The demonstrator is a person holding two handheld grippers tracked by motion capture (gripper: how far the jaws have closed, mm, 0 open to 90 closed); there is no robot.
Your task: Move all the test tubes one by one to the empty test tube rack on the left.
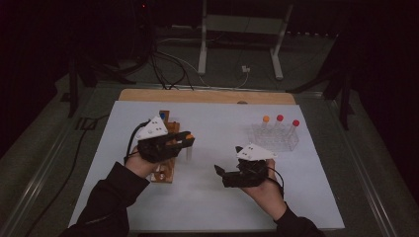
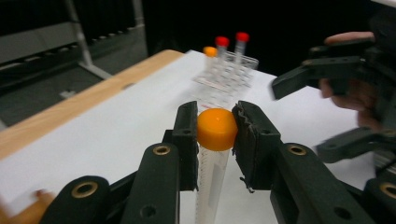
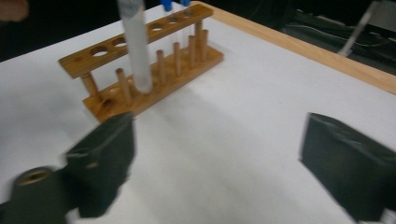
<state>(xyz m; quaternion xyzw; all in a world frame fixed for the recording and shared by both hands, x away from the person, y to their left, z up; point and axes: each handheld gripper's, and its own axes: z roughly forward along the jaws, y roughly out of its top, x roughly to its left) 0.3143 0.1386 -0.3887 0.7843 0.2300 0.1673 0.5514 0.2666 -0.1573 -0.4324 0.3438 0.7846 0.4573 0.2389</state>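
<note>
My left gripper (image 2: 216, 140) is shut on the orange cap of a clear tube (image 2: 215, 128), which hangs upright below the jaws. From above, this gripper (image 1: 186, 140) holds the tube (image 1: 188, 151) just right of the wooden rack (image 1: 165, 170). In the right gripper view the tube (image 3: 135, 51) hangs in front of that rack (image 3: 154, 70), which has a blue-capped tube (image 3: 175, 3) at its far end. My right gripper (image 3: 215, 163) stands wide open with nothing between its jaws. It sits low over the white mat (image 1: 226, 160), apart from the tube.
A clear plastic rack (image 1: 276, 138) at the back right holds three capped tubes, one orange (image 1: 266, 118) and two red (image 1: 279, 117). The white mat ends at a wooden table edge (image 1: 207, 96) at the back. Bare mat lies between the two racks.
</note>
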